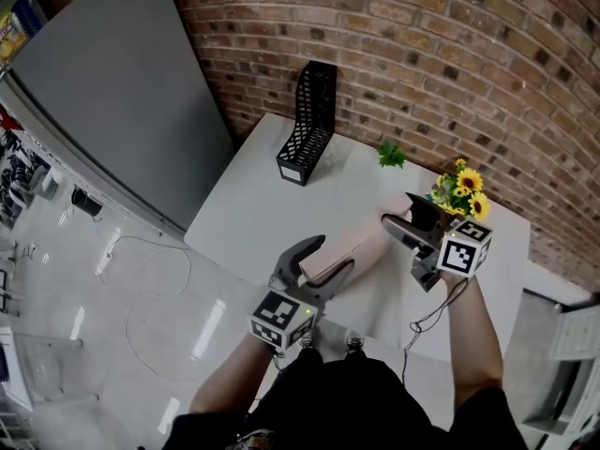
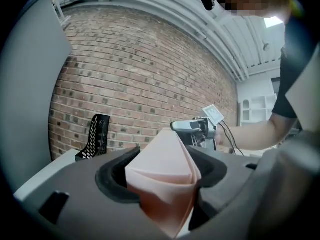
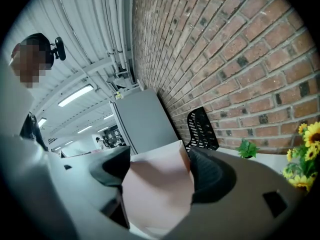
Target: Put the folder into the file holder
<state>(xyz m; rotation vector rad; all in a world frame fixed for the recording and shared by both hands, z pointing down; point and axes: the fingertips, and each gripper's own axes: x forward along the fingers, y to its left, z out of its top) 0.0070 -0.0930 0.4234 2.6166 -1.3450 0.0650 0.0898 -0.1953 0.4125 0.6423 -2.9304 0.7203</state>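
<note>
A pale pink folder (image 1: 361,247) is held above the near part of the white table (image 1: 281,204), one end in each gripper. My left gripper (image 1: 317,262) is shut on its near left end; the folder (image 2: 165,176) fills the gap between those jaws. My right gripper (image 1: 411,221) is shut on its far right end, where the folder (image 3: 157,184) sits between the dark pads. The black mesh file holder (image 1: 309,125) stands upright at the table's far left by the brick wall, well apart from the folder. The file holder (image 2: 95,136) also shows left of my left jaws.
A vase of sunflowers (image 1: 461,193) stands just behind my right gripper. A small green plant (image 1: 391,155) sits by the brick wall (image 1: 450,54). A grey cabinet (image 1: 112,82) flanks the table's left side. Cable loops lie on the floor (image 1: 141,298).
</note>
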